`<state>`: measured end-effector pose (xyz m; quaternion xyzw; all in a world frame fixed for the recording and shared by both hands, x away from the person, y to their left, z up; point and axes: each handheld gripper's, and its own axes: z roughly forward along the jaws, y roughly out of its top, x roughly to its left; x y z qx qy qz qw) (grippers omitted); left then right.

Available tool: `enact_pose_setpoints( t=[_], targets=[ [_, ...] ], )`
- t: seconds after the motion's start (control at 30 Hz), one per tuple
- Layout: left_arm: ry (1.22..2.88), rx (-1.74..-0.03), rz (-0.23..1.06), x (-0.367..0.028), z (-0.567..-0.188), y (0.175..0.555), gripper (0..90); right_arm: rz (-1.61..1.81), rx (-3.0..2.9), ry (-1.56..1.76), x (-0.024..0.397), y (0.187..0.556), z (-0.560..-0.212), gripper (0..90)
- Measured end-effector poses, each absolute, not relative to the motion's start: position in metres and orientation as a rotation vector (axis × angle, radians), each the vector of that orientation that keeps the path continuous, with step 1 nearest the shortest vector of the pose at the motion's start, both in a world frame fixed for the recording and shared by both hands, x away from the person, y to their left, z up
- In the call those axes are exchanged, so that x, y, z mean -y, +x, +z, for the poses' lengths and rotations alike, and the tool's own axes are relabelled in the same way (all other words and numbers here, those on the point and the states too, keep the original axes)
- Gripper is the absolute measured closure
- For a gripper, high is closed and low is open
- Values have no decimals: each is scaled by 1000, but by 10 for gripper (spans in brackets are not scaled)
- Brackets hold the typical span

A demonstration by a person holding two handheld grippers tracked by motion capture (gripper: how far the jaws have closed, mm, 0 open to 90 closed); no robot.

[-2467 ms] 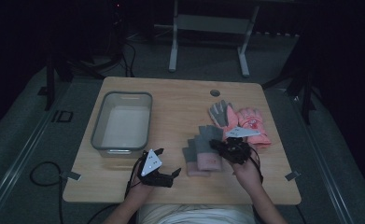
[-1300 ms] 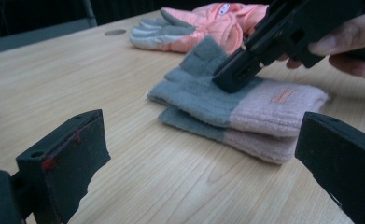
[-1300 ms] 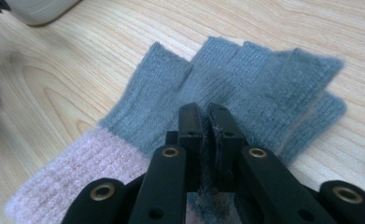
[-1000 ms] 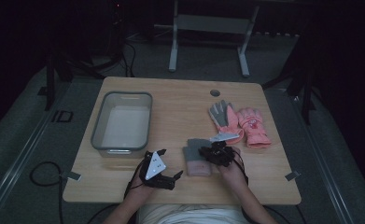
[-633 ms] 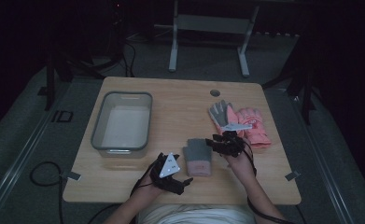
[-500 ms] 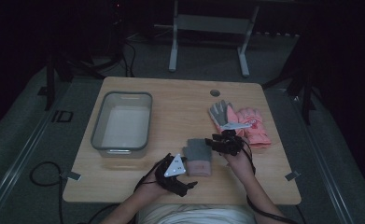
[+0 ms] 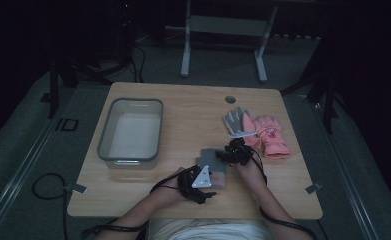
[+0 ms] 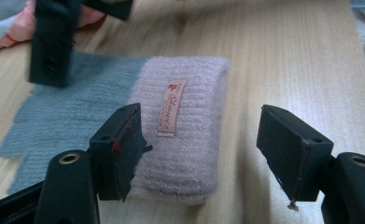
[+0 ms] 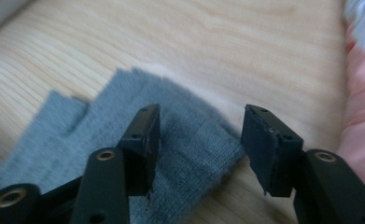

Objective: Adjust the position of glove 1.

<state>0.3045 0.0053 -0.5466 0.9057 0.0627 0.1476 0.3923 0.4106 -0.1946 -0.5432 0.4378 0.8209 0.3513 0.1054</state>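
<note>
Wooden table (image 7: 183, 107), dark room. Knit glove (image 8: 180, 135), grey with pink cuff, lies flat near front edge. Left gripper (image 8: 208, 149) closing, jaws astride cuff, not yet pinching. Right gripper (image 9: 199, 140) opening over grey fingers, released. Next: clamp cuff, lift toward bin (image 7: 103, 135).

A wooden bench (image 7: 183, 107) fills the middle of the frame. Left of centre sits a grey bin (image 7: 131, 131). Near the lower middle lies a grey-and-pink knit glove (image 7: 213, 165) — the left claw (image 7: 205, 190) is at its lower left edge, the right claw (image 7: 225, 154) at its upper right edge, and both have just been moving, the left closing, the right opening. To the right lie a grey glove (image 7: 238, 121) and, just beside it, a pink glove (image 7: 271, 136).
</note>
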Motion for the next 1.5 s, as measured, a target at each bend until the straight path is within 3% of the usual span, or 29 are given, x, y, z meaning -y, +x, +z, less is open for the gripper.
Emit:
enact_pose_setpoints(
  t=[0.2, 0.33, 0.53, 0.63, 0.77, 0.97, 1.17, 1.5],
  targets=[
    [2302, -151, 407, -4, -550, 303, 313, 1000, -2413, 1291, 194, 412, -545, 375],
    [2315, -138, 431, -3, -551, 302, 313, 1022, -2421, 1324, 196, 415, -547, 374],
    [2329, -116, 500, -1, -554, 300, 335, 1048, -2460, 1325, 195, 414, -546, 552],
    [2344, -94, 574, 1, -554, 298, 406, 1056, -2482, 1335, 194, 414, -545, 620],
    [2354, -87, 606, 2, -551, 300, 598, 1054, -2491, 1262, 188, 409, -544, 744],
    [2353, -136, 525, -2, -544, 305, 703, 1081, -2495, 1283, 185, 410, -544, 764],
    [2361, -174, 472, -6, -534, 312, 721, 1140, -2489, 1300, 187, 411, -536, 769],
    [2386, -177, 501, -16, -506, 315, 724, 1215, -2483, 1231, 176, 415, -505, 769]
  ],
)
